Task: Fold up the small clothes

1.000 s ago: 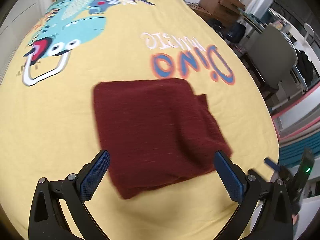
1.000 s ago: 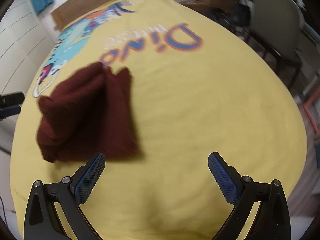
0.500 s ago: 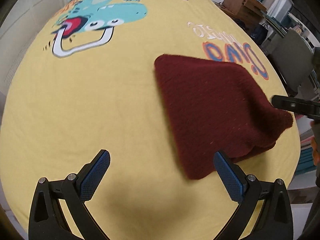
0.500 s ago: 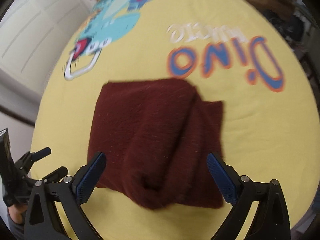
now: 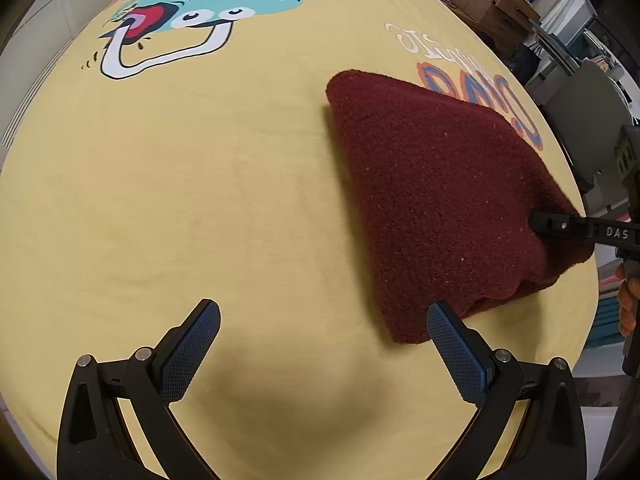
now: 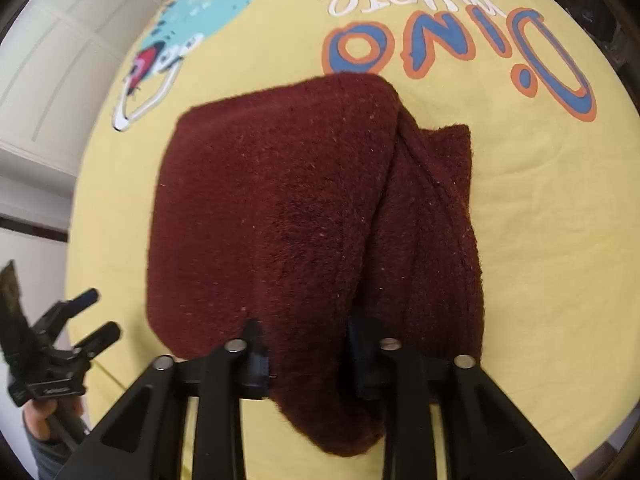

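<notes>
**Right gripper pinches the near edge of the maroon cloth; left gripper waits open beside it**

Left wrist view: The maroon garment point(image 5: 436, 200), already folded into a thick pad, lies on the yellow bedspread point(image 5: 200, 184) to the right of centre, partly covering the orange-and-blue lettering. The left gripper point(image 5: 324, 344) hangs over bare bedspread with its jaws spread wide and nothing between them; its right pad sits just beside the garment's near corner without gripping it. At the right edge the right gripper point(image 5: 548, 226) comes in from the side, its black tip pressed into the cloth's far-right edge.

Right wrist view: The right gripper point(image 6: 308, 354) is closing, its 2 jaws drawn near together on a bunched ridge of the garment point(image 6: 288, 208) at its near edge, so the fleece is caught between the pads. A loose flap trails off on the right side of the pile. The left gripper point(image 6: 84, 316) shows at the lower left, open and clear of the cloth.

To do this step well, I judge the right pinch should take in every layer at the edge, not only the top 1, before any lift. The left gripper would best take the matching near corner, so that both ends rise level and the fold lands square. The trailing flap looks likely to slip out unless it is tucked.
</notes>
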`<state>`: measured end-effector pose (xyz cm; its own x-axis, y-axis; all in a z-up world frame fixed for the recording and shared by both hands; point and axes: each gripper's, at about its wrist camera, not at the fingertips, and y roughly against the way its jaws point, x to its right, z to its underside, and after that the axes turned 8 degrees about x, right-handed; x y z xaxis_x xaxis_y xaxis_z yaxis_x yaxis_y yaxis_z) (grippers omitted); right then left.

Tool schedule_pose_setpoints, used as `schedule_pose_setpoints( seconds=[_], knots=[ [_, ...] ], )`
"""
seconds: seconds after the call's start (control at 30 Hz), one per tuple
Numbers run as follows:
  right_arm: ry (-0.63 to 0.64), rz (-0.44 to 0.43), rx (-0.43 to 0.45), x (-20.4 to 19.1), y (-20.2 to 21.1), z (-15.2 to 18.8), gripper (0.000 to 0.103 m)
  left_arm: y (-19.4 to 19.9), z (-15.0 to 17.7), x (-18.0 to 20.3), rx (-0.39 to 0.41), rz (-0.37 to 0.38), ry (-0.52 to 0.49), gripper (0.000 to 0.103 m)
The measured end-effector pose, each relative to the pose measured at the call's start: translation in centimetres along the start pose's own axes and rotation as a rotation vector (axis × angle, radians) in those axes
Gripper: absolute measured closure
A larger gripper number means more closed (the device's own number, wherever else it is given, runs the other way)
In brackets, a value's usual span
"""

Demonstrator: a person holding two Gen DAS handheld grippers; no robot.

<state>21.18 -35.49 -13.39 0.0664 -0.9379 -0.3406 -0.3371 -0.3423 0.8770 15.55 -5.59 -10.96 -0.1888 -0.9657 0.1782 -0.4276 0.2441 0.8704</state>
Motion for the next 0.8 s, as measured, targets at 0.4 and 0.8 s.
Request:
schedule_pose_setpoints(
  seconds=[0.4, 0.8],
  knots=[
    [-0.029, 0.046, 0.159, 3.9, 6.0, 3.0, 0.083, -0.2, -0.1, 1.6, -0.003, 0.012, -0.057, 0.001],
    [-0.020, 0.187, 0.129, 5.4, 2.8, 5.3, 0.031, -1.2, -0.3, 2.9, -0.021, 0.009, -0.079, 0.001]
  ],
)
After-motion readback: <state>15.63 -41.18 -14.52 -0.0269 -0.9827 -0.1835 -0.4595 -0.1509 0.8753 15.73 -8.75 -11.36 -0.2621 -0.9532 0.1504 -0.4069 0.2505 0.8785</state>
